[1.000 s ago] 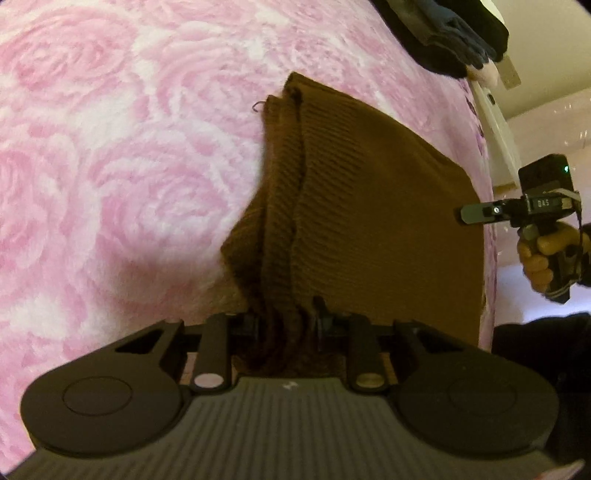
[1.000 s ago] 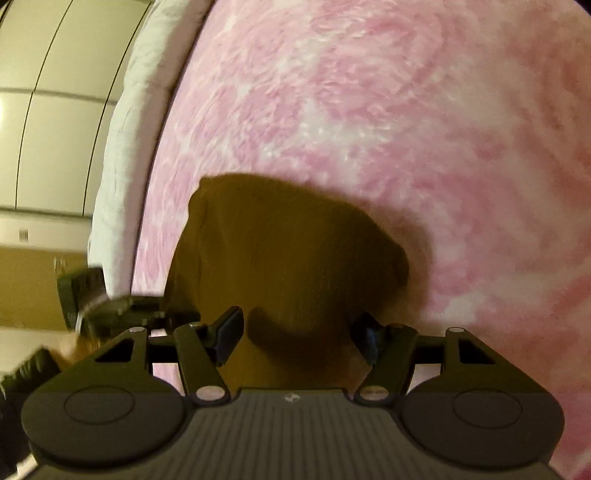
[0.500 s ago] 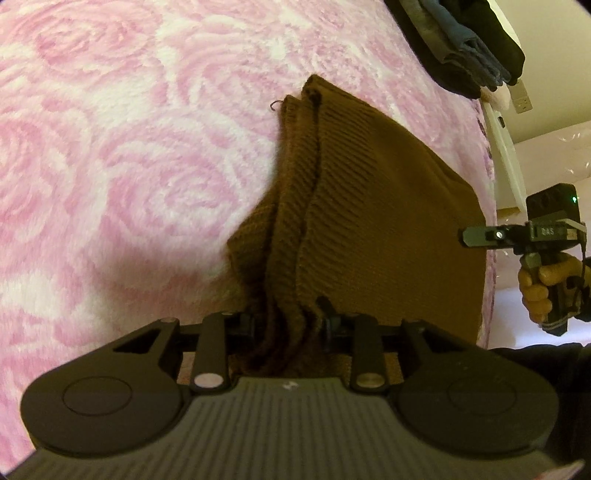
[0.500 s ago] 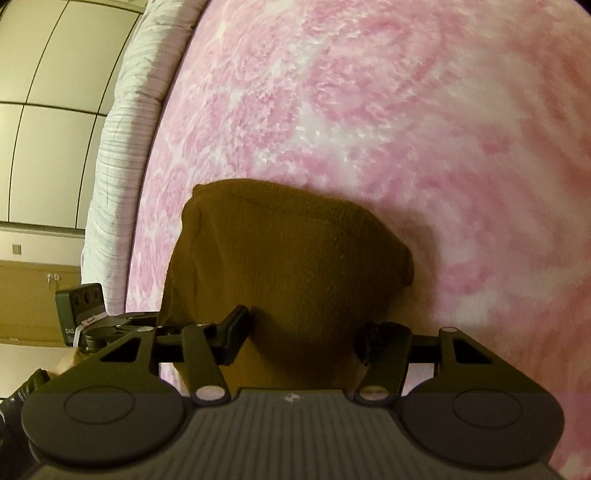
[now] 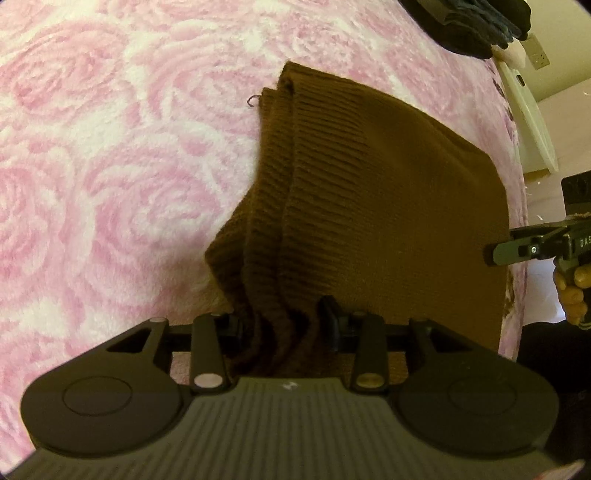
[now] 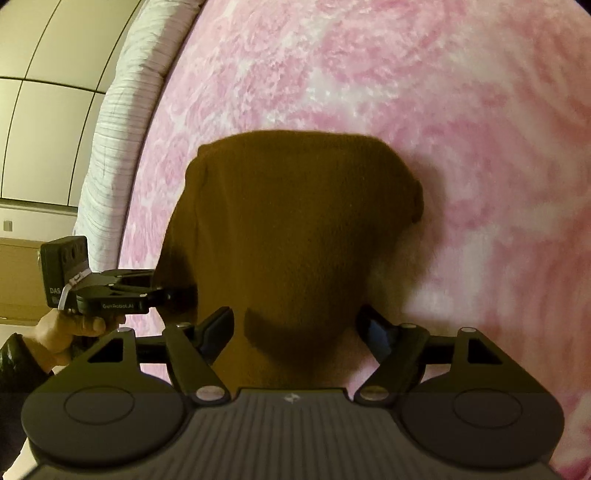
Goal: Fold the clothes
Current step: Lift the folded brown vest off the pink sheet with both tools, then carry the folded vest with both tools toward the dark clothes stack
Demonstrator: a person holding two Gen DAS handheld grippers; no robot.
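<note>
A brown knit sweater [image 5: 388, 192] lies folded on the pink rose blanket [image 5: 110, 166]; its stacked edges face my left gripper [image 5: 282, 325]. That gripper's jaws are opening, with the bunched folds still between the pads, which look slack on them. In the right wrist view the sweater [image 6: 295, 229] spreads flat. My right gripper [image 6: 295, 328] straddles its near end, and its jaws are opening wide, clear of the cloth. Each gripper shows in the other's view: the right gripper [image 5: 498, 254] at the sweater's right edge, the left gripper [image 6: 173, 295] at its left edge.
A pile of dark clothes [image 5: 480, 22] sits at the far right corner of the bed. A white quilted roll [image 6: 110, 147] runs along the bed's left edge, with pale wall panels beyond. A person's hand [image 6: 70, 328] holds the left gripper.
Both pairs of jaws have widened, the right ones clearly. The left gripper has drawn back a little from the folded edge, and the sweater now lies flatter.
</note>
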